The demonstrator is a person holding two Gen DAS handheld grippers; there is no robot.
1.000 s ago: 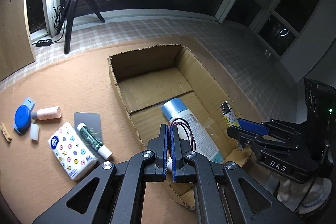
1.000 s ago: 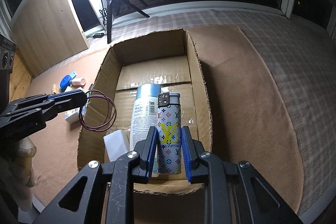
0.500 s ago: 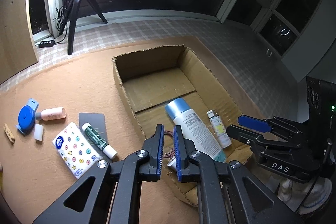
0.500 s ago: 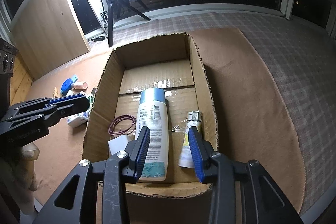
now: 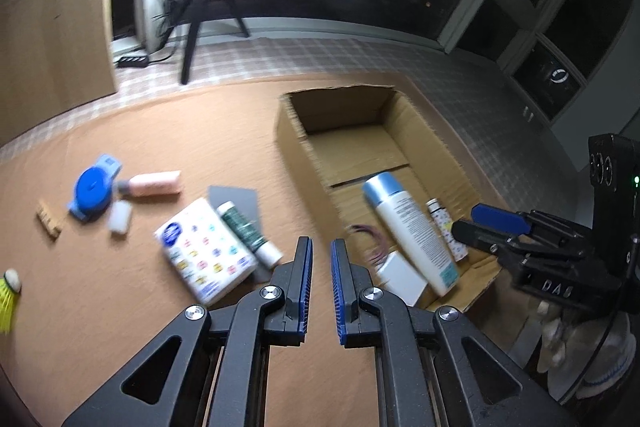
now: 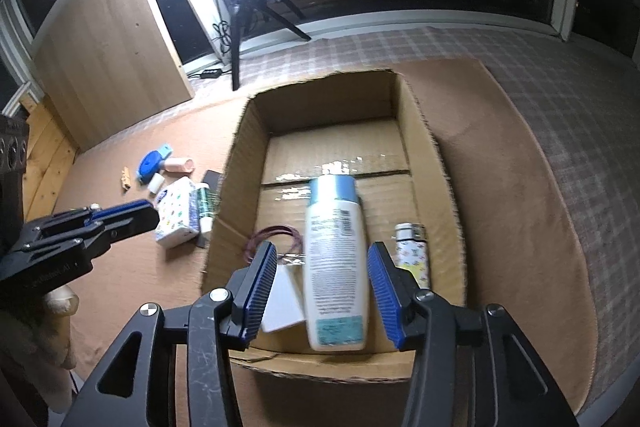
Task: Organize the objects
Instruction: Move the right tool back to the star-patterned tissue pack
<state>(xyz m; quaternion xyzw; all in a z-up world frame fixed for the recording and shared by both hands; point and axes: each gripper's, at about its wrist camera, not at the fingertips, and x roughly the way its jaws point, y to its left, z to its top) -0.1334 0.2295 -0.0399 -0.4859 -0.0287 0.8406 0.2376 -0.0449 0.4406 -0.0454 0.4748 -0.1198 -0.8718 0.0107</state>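
Observation:
An open cardboard box (image 6: 440, 163) holds a white bottle with a blue cap (image 6: 334, 247), a patterned lighter (image 6: 412, 251) to its right, dark red hair ties (image 6: 276, 233) and a white card (image 6: 282, 299) to its left. My right gripper (image 6: 321, 251) hovers over the box's near end, its jaws opening, with nothing between the pads. My left gripper (image 5: 320, 243) hangs over the mat just left of the box (image 5: 304, 163), jaws a narrow gap apart and empty. On the mat lie a tissue pack (image 5: 204, 251) and a green tube (image 5: 248, 233).
Further left on the brown mat are a blue tape measure (image 5: 94, 187), a pink tube (image 5: 156, 183), a small white piece (image 5: 120, 219), a wooden clothespin (image 5: 48, 219) and a yellow shuttlecock (image 5: 8, 291). A ring-light tripod (image 5: 188, 51) and a wooden panel (image 6: 108, 67) stand behind.
The right gripper let go of the lighter, which now lies in the box, and its jaws widened. The left gripper dropped the hair ties into the box and shifted left.

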